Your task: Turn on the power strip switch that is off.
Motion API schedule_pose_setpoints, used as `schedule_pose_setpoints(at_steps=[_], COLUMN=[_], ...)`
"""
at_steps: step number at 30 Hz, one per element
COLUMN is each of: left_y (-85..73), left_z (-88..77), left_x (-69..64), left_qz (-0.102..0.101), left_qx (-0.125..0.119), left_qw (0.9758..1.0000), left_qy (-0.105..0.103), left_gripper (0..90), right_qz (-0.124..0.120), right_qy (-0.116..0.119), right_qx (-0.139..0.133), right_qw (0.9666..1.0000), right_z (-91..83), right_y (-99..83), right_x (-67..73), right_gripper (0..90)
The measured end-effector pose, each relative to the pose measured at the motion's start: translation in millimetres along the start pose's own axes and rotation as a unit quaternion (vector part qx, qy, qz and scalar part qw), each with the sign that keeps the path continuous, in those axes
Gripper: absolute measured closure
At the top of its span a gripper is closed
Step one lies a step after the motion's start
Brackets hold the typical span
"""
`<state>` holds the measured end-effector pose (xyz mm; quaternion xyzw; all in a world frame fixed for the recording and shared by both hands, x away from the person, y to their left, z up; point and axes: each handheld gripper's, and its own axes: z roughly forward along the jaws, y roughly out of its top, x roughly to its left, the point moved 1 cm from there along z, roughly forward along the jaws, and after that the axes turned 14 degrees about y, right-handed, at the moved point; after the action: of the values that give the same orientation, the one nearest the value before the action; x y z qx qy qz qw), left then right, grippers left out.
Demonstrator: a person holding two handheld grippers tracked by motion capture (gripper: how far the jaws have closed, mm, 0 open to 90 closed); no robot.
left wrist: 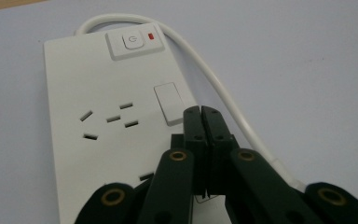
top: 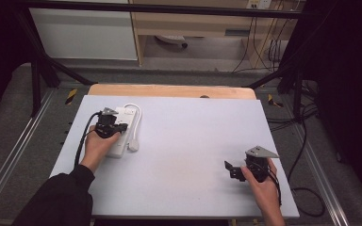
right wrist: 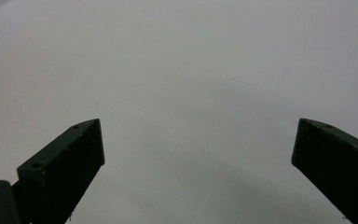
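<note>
1. The power strip (top: 122,132) lay flat on the tabletop (top: 188,155) at about 10 o'clock in the high view, sockets facing up, probably so that its controls could be reached from above.
2. The left claw (left wrist: 200,114) was fully together with nothing between its tips. It was poised over the strip beside a small white rocker switch (left wrist: 168,102), a pose judged suited to pressing with the closed tip rather than gripping.
3. The white cable (left wrist: 214,79) looped from the strip's far end and ran along its side.
4. The right claw (right wrist: 196,140) stood wide apart and empty above bare tabletop at about 4 o'clock, evidently parked.
5. Markings: a power symbol on the main button (left wrist: 130,42), with a red indicator (left wrist: 152,35) beside it. No brand or readable text was discernible.
</note>
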<state>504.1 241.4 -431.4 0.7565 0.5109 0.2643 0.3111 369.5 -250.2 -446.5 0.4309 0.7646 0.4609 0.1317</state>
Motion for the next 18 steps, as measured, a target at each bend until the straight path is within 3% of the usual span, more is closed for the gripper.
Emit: schedule_pose_setpoints(at_steps=[18], left_y=[-3.8], left_z=[-0.7], left_x=[1.8], left_qz=[-0.008], left_qx=[-0.005], left_qw=[0.9999], left_qy=[-0.009], left_gripper=[90.0], right_qz=[-0.003], right_qy=[0.001], right_qx=[0.004], right_qw=[1.0], right_z=[1.4], right_y=[-0.3], right_x=[0.7], right_gripper=[2.7])
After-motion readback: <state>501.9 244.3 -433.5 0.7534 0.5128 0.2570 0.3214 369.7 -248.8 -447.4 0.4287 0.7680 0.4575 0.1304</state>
